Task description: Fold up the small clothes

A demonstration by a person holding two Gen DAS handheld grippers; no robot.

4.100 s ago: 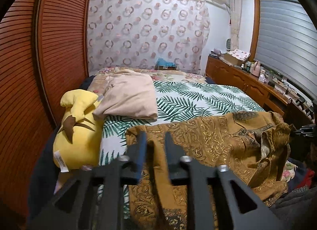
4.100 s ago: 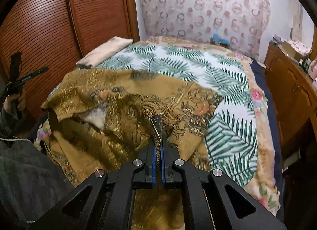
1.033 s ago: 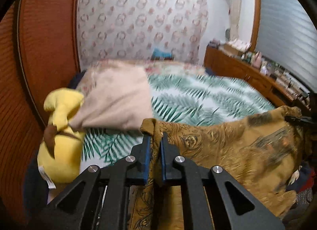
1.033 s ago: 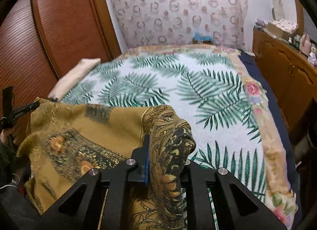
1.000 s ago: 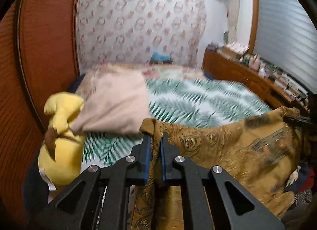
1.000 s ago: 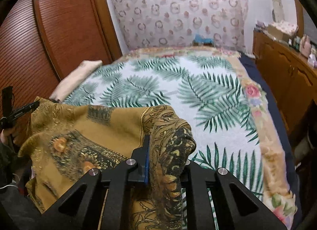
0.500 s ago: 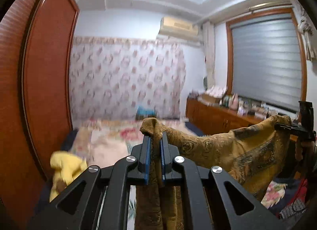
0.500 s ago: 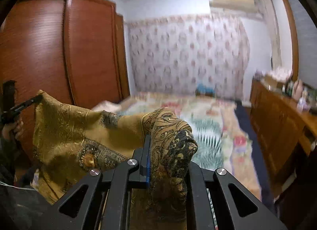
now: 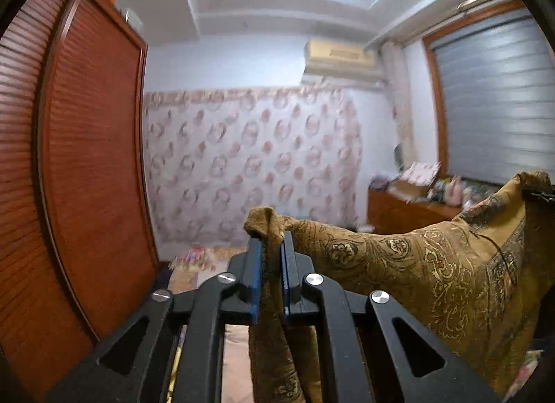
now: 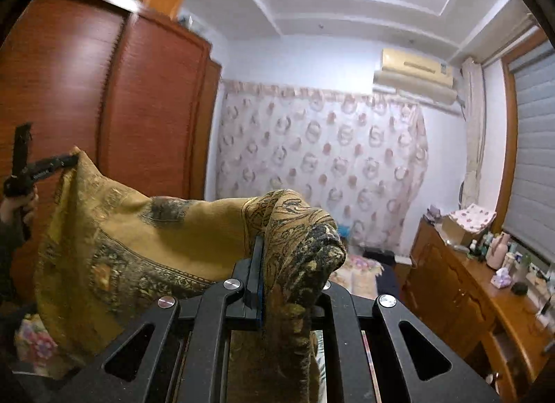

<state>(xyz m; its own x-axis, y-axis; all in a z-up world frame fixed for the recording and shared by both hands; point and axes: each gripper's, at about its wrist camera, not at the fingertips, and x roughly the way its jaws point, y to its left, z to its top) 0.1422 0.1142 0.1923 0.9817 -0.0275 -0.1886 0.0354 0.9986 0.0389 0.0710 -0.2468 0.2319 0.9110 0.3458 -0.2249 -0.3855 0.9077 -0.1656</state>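
A golden-brown garment with a dark paisley pattern [image 9: 416, 264] hangs stretched in the air between both grippers. My left gripper [image 9: 269, 246] is shut on one bunched corner, and cloth trails down between its blue pads. My right gripper [image 10: 274, 253] is shut on the other corner of the garment [image 10: 138, 240], whose thick fold drapes over and hides the right finger. The right wrist view shows the left gripper [image 10: 66, 161] far left, held by a hand [image 10: 17, 205]. At the right edge of the left wrist view, the right gripper's tip [image 9: 541, 193] pins the cloth.
Red-brown slatted wardrobe doors [image 9: 86, 177] fill the left side. A wooden dresser [image 10: 468, 292] crowded with bottles and boxes runs along the right under a shuttered window. A patterned curtain [image 10: 329, 167] covers the far wall. Only a strip of the bed [image 9: 194, 260] shows below.
Both grippers have risen and tilted upward with the garment, lifting it off the bed. The views now face the far wall and ceiling instead of the bedspread.
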